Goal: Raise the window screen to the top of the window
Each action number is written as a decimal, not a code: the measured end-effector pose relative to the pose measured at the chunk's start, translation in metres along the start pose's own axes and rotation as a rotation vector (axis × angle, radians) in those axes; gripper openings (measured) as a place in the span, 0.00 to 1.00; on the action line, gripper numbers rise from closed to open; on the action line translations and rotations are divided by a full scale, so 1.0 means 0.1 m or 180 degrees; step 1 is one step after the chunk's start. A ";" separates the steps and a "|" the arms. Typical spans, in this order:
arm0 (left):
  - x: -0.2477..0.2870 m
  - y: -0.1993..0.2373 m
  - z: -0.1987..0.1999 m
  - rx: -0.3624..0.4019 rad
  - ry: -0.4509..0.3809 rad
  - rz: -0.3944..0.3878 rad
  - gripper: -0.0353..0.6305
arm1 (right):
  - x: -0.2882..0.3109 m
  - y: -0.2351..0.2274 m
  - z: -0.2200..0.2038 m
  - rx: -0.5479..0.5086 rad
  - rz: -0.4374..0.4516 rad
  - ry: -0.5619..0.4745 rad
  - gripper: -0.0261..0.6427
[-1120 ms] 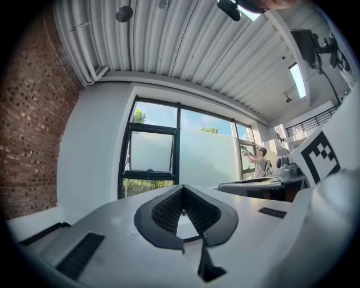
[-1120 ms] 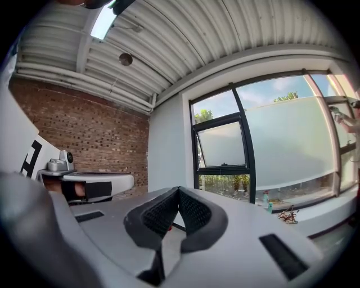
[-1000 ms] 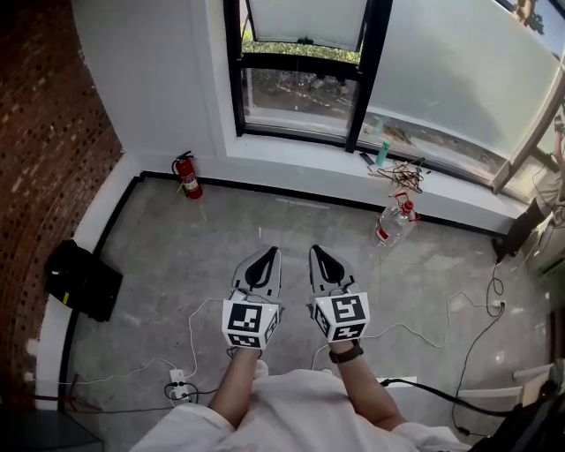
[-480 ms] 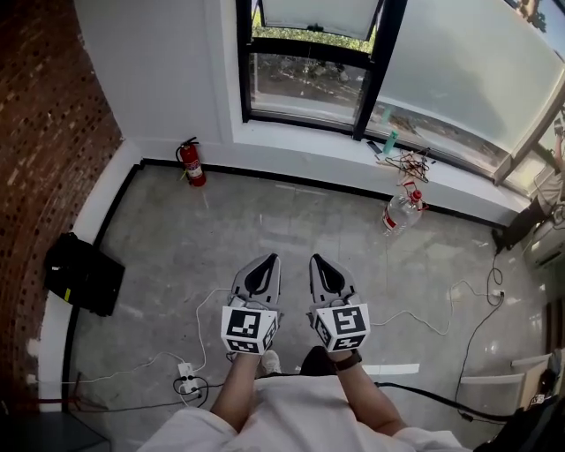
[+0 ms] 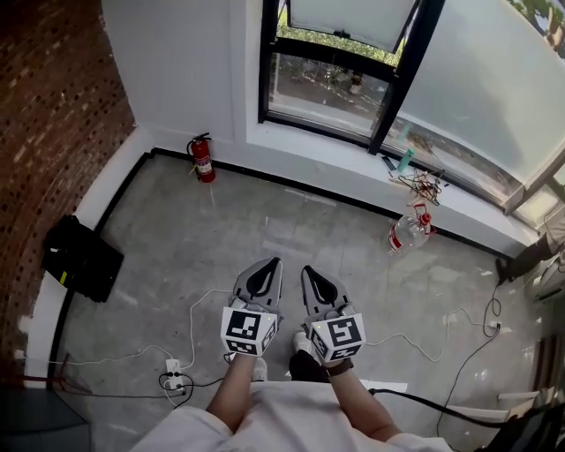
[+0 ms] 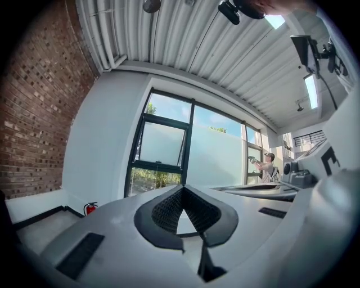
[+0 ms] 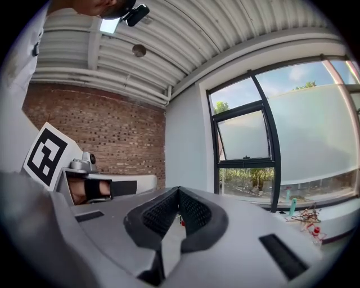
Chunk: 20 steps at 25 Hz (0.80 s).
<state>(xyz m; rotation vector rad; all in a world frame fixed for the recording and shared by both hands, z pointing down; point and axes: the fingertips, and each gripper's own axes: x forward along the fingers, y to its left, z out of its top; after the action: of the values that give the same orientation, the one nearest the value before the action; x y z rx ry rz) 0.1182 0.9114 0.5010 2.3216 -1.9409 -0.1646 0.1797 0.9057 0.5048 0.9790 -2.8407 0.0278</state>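
Observation:
A black-framed window (image 5: 328,81) stands in the far wall, and a pale frosted screen panel (image 5: 350,18) fills its upper part; below the panel the glass is bare. The same panel (image 6: 162,143) shows in the left gripper view and again, as the screen panel (image 7: 243,135), in the right gripper view. My left gripper (image 5: 269,265) and right gripper (image 5: 309,272) hang side by side over the floor, well short of the window. Both point level at it. Each one's jaws meet at the tips, shut and holding nothing.
A red fire extinguisher (image 5: 203,159) stands by the wall left of the window. A black bag (image 5: 79,260) lies at the left, with a power strip and cables (image 5: 172,371) beside my feet. A plastic bottle (image 5: 409,231) lies below the sill clutter (image 5: 415,181). A person (image 6: 269,167) stands far right.
Both grippers have sunk a little and come closer together, still shut. In the head view the window and extinguisher have shifted to the right.

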 end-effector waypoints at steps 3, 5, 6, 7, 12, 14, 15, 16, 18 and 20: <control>0.34 -0.04 0.17 0.0046 -0.0174 0.0054 0.05 | 0.12 -0.36 0.09 -0.0002 0.0063 -0.0067 0.04; 0.65 -0.13 0.20 0.0117 -0.0171 0.0100 0.05 | 0.18 -0.67 0.17 0.0018 0.0124 -0.0138 0.04; 0.83 -0.19 0.21 0.0140 -0.0167 0.0117 0.05 | 0.21 -0.84 0.20 0.0065 0.0159 -0.0170 0.04; 1.00 -0.26 0.21 0.0146 -0.0174 0.0127 0.05 | 0.22 -1.01 0.24 0.0121 0.0189 -0.0204 0.04; 1.58 -0.39 0.39 0.0188 -0.0265 0.0290 0.05 | 0.38 -1.59 0.41 0.0254 0.0313 -0.0339 0.04; 1.69 -0.36 0.41 0.0218 -0.0231 0.0353 0.05 | 0.47 -1.67 0.42 0.0343 0.0530 -0.0346 0.04; 1.74 -0.34 0.37 0.0214 -0.0184 0.0386 0.05 | 0.49 -1.69 0.42 0.0360 0.0635 -0.0363 0.04; 1.79 -0.31 0.31 0.0200 -0.0131 0.0423 0.05 | 0.50 -1.71 0.41 0.0336 0.0711 -0.0393 0.04; 1.93 -0.25 0.21 0.0164 -0.0043 0.0485 0.05 | 0.56 -1.78 0.44 0.0227 0.0779 -0.0457 0.04; 2.07 -0.19 0.19 0.0168 0.0004 0.0514 0.05 | 0.68 -1.87 0.48 0.0171 0.0782 -0.0475 0.04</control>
<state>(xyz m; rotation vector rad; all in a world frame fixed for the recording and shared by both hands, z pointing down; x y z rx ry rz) 0.1702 0.7108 0.4771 2.1819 -2.1456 -0.0989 0.2359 0.7139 0.4611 0.6608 -3.0960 0.0589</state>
